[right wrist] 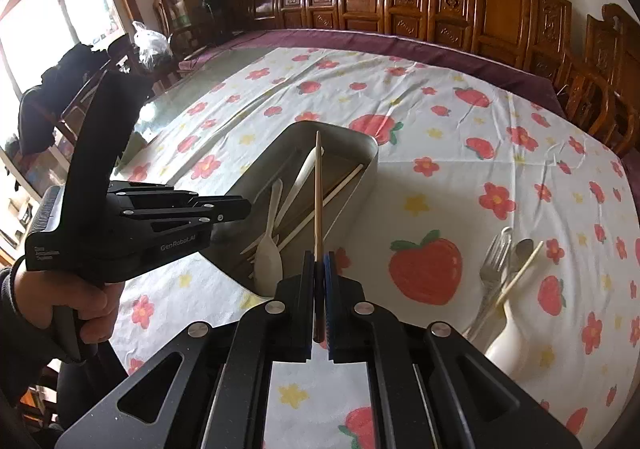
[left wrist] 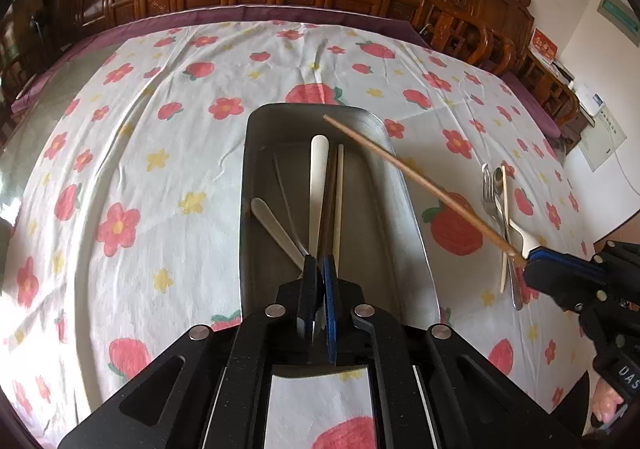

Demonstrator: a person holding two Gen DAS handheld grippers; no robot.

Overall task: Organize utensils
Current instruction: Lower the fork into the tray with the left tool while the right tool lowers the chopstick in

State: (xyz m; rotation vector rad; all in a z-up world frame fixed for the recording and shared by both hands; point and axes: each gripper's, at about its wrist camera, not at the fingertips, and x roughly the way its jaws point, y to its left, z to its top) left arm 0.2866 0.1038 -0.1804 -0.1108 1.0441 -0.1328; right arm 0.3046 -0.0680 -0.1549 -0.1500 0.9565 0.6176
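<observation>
— Holding a brown chopstick (right wrist: 318, 189) in my right gripper (right wrist: 319, 269); the pads are pinched tight on its lower end. From the right wrist view the stick runs straight toward twelve o'clock, its tip above the metal tray (right wrist: 370, 177).

— And the other claw?

— My left gripper (left wrist: 319, 269) has its pads pressed together. I see nothing clamped between them. It hangs over the near end of the tray (left wrist: 404, 185), pointing down into it.

— What lies in the tray?

— From the left wrist view: a white plastic handle (left wrist: 318, 185) running toward twelve, a second white handle (left wrist: 276, 225) slanting toward ten, and a pale chopstick (left wrist: 339, 201) beside a dark one just right of the first handle. The right wrist view shows a white spoon (right wrist: 269, 257) at the tray's near end.

— Anything left on the cloth?

— Yes. At three o'clock of the tray, well apart from it, a small pile sits on the flowered tablecloth (left wrist: 160, 169): a metal fork (left wrist: 489, 201), a metal spoon (left wrist: 498, 185), a pale chopstick (left wrist: 505, 209) laid across them, and a white plastic piece (left wrist: 524, 237). In the left view the right gripper (left wrist: 532, 259) sits just at that pile's near edge, with the brown chopstick (left wrist: 420, 181) slanting from it toward ten o'clock over the tray's right rim.

— Who is holding the left gripper?

— A hand (right wrist: 86, 313) around its handle, at eight o'clock in the right view.
</observation>
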